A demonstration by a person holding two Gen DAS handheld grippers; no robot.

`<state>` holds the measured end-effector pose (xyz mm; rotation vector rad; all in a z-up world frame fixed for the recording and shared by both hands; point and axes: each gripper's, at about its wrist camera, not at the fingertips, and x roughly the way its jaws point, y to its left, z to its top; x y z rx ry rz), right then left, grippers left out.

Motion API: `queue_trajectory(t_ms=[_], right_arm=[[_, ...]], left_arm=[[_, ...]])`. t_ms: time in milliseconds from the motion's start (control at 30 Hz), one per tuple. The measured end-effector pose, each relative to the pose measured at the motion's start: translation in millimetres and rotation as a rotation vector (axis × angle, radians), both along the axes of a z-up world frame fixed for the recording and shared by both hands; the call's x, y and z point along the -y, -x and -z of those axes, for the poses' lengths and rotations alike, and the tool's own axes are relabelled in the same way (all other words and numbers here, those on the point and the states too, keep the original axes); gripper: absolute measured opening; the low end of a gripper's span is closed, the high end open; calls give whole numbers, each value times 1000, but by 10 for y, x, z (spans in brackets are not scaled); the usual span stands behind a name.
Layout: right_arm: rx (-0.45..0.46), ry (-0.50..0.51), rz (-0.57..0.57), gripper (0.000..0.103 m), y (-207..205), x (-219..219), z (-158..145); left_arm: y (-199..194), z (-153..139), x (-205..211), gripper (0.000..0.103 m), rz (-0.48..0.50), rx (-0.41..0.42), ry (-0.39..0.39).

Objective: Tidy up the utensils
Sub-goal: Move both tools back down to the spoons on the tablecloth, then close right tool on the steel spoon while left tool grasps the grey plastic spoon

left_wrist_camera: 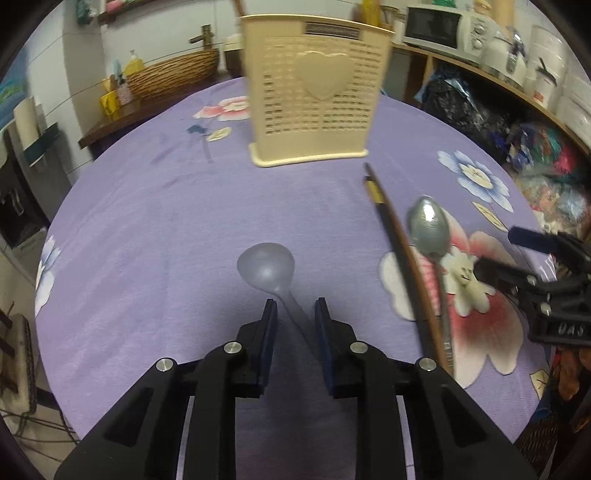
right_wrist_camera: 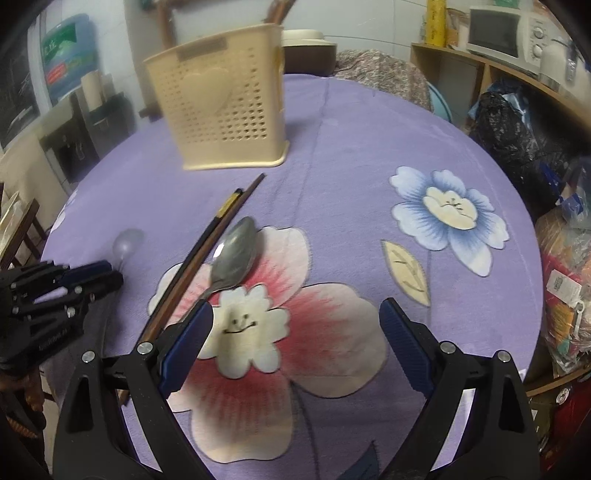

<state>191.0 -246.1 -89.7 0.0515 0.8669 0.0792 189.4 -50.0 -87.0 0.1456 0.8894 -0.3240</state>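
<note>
Left gripper (left_wrist_camera: 295,314) narrowed around plastic spoon (left_wrist_camera: 266,263) handle, contact unclear. Right gripper (right_wrist_camera: 295,314) spread wide – metal spoon (right_wrist_camera: 236,254), chopsticks (right_wrist_camera: 207,254) just beyond its left finger. Holder (right_wrist_camera: 221,110) ahead.

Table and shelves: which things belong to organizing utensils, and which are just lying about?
Job:
plastic spoon
metal spoon
chopsticks
utensil holder
left hand-held gripper
right hand-held gripper

Lying about:
microwave
wicker basket
black bag
water jug
</note>
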Motion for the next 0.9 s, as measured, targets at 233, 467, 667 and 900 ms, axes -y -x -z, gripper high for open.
queue_trajectory(t_ms=[233, 467, 667, 900], right_arm=[[-50, 68, -54, 90, -109, -379, 97], [-79, 64, -77, 89, -139, -444, 141], [-116, 96, -144, 87, -125, -415, 118], [-140, 143, -83, 87, -154, 102, 86]], left_arm=[[-24, -5, -233, 22, -44, 3, 27], [-28, -6, -228, 22, -57, 8, 38], [-50, -7, -244, 22, -56, 2, 45], [-96, -11, -273, 22, -51, -8, 68]])
